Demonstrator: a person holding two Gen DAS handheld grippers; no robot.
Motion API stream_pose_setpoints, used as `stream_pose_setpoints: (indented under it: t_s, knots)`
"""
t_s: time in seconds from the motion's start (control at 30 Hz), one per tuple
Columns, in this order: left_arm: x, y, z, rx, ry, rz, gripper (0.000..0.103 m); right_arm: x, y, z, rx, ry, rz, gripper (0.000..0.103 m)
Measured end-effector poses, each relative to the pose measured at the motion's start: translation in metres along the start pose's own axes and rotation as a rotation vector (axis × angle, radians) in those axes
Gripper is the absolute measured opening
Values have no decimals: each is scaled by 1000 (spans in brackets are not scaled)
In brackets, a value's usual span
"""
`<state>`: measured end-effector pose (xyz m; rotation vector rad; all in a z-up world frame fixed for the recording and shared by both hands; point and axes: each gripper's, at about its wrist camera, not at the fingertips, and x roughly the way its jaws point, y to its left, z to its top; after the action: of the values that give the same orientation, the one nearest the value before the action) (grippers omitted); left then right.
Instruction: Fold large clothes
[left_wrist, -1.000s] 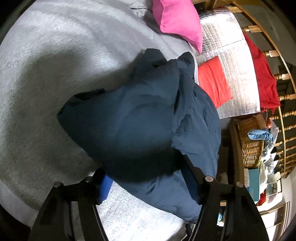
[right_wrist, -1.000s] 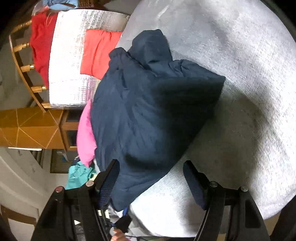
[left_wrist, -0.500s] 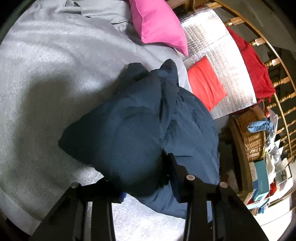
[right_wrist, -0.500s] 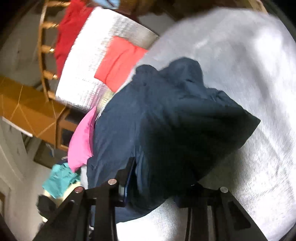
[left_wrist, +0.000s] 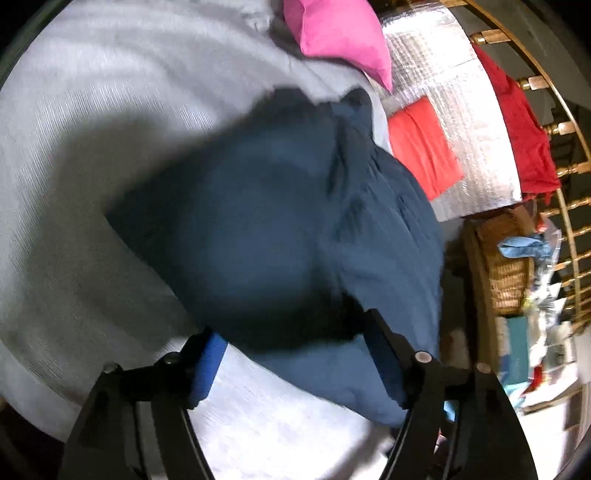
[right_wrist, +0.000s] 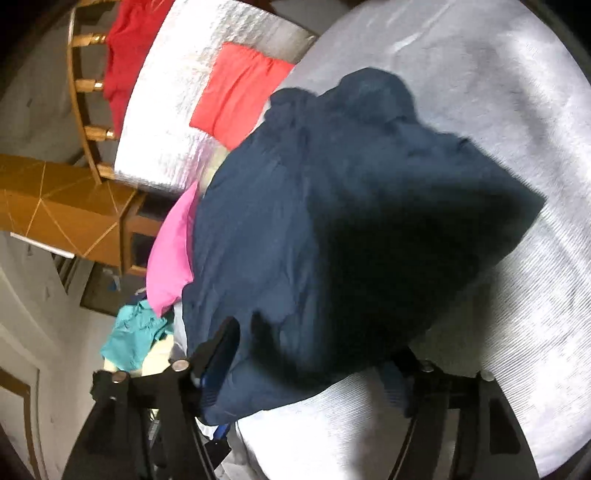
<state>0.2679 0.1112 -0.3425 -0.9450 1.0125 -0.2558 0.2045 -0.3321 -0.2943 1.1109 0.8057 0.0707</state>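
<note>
A large dark navy garment (left_wrist: 288, 229) lies bunched in a thick fold on the grey bedspread (left_wrist: 92, 147), motion-blurred in both views. My left gripper (left_wrist: 295, 350) is at its near edge, jaws opening wide, with the fold bulging between the blue-padded fingers (left_wrist: 210, 354). In the right wrist view the same garment (right_wrist: 351, 221) fills the middle. My right gripper (right_wrist: 308, 369) is also opening, and cloth drapes between and over its fingers (right_wrist: 221, 354). Neither pair of pads pinches the cloth.
A pink pillow (left_wrist: 343, 33) lies at the bed's head. Beside the bed are a silver quilted mat (left_wrist: 461, 122) with a red folded cloth (left_wrist: 424, 147), a wooden rail (left_wrist: 554, 129) draped with a red garment, and a wicker basket (left_wrist: 506, 266). Teal cloth (right_wrist: 136, 332) lies beyond the bed edge.
Both grippers stood wide a second ago, narrowed on the garment's near fold half a second ago, and now stand wide again. The garment has sagged back and looks blurred.
</note>
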Motion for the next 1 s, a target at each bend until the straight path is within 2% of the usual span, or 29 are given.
stream_pose_setpoints:
  t_s: [0.07,0.17,0.33,0.37,0.47,0.57,0.7,0.83,0.9,1.0]
  knots:
    - [8,0,-7,-32,39,-28,75,12,0,-6,17,43,17,75]
    - [18,-3,-12,-43,44,-46,75,35,2,-17,44,121,47,71]
    - [20,-20,-15,52,-31,2,75,39,31,-24,-118,40,-24,49]
    - [20,-24,-17,76,-39,18,75,35,38,-26,-172,19,-42,48]
    - [29,-36,-21,169,-46,128,75,35,46,-29,-252,18,-87,48]
    - [31,-41,-23,211,-43,165,76,44,34,-26,-217,82,-115,48]
    - [24,-47,-25,218,-39,177,75,30,40,-25,-227,102,-124,50]
    - [3,-59,-41,344,-88,263,75,8,43,-21,-234,152,-94,56]
    - [-4,-69,-50,421,-117,300,75,-4,50,-19,-295,191,-89,56]
    - [-20,-78,-65,571,-192,363,75,-31,66,-20,-438,143,-66,56]
